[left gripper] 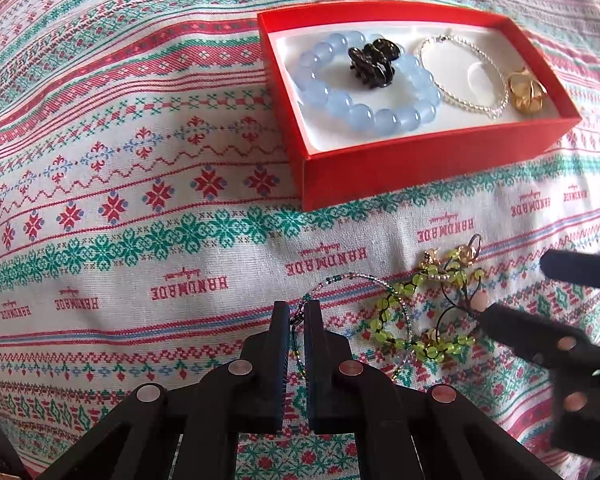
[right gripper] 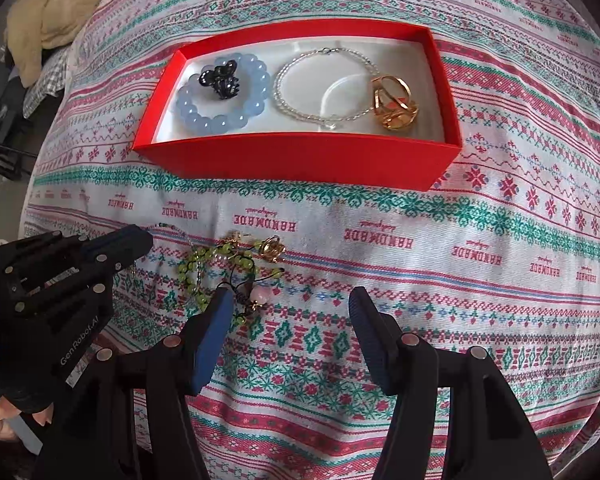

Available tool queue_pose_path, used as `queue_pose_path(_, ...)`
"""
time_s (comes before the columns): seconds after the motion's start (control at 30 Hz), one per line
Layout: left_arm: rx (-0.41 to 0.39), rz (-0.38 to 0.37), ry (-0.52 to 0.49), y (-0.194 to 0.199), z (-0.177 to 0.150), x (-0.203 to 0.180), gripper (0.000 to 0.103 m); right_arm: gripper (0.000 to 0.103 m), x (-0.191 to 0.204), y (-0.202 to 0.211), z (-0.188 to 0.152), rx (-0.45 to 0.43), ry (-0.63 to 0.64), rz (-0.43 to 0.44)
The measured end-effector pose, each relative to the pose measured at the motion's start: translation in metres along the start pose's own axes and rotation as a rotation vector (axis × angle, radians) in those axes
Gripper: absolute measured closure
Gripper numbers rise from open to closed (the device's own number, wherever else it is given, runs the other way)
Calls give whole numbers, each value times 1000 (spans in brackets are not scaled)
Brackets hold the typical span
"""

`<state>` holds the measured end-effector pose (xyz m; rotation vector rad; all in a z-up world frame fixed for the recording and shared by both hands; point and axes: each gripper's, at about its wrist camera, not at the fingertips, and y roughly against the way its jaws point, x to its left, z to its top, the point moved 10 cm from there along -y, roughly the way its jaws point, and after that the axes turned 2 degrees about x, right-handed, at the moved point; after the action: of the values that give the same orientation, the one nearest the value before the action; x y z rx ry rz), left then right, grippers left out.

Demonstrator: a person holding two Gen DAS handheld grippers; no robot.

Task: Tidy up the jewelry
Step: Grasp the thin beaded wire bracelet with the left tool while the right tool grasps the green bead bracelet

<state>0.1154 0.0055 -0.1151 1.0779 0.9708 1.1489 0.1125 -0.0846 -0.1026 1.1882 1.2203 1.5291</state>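
Note:
A red box [left gripper: 400, 168] [right gripper: 292, 160] holds a blue bead bracelet [left gripper: 364, 114] [right gripper: 204, 120], a dark hair claw [left gripper: 374, 62] [right gripper: 220, 78], a silver chain bracelet [left gripper: 464, 76] [right gripper: 296, 110] and gold pieces [left gripper: 526, 92] [right gripper: 392, 102]. On the cloth in front lies a tangle of green bead jewelry [left gripper: 420, 312] [right gripper: 216, 264] with gold charms. My left gripper [left gripper: 297, 312] [right gripper: 140, 240] is shut on a thin beaded strand [left gripper: 352, 278] at the tangle's left. My right gripper [right gripper: 292, 300] [left gripper: 512, 288] is open, its left finger touching the tangle.
A patterned pink, green and white cloth [left gripper: 140, 200] [right gripper: 460, 260] covers the whole surface. A cream garment [right gripper: 60, 4] lies at the far left edge in the right wrist view.

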Motion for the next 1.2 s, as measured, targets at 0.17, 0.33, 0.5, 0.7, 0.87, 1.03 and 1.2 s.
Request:
queue_pose_path(0.17,-3,1,7,2,1,10,102,52,16,-13,-1,14,28,6)
queue_pose_path(0.33,-4,6,8,10,-2,24,102,69,25,-26,-3,30,59,-12)
queue_pose_path(0.5,-5,9,10,11,-2,28,101,84,32,-33,2,16,78,-42)
queue_pose_path(0.7,-35,8,19,18,2,35,102,87,38,-29,4,-5,100,-36)
queue_pose_path(0.87,-77,-7,37,33,7,39,102,88,34,-2,-3,-58,103,-10)
queue_pose_path(1.03,-111,-21,41,47,10,34,102,88,30,19,-3,-94,93,29)
queue_pose_path(1.2,-136,-35,23,56,12,20,102,88,16,45,-4,-130,76,60)
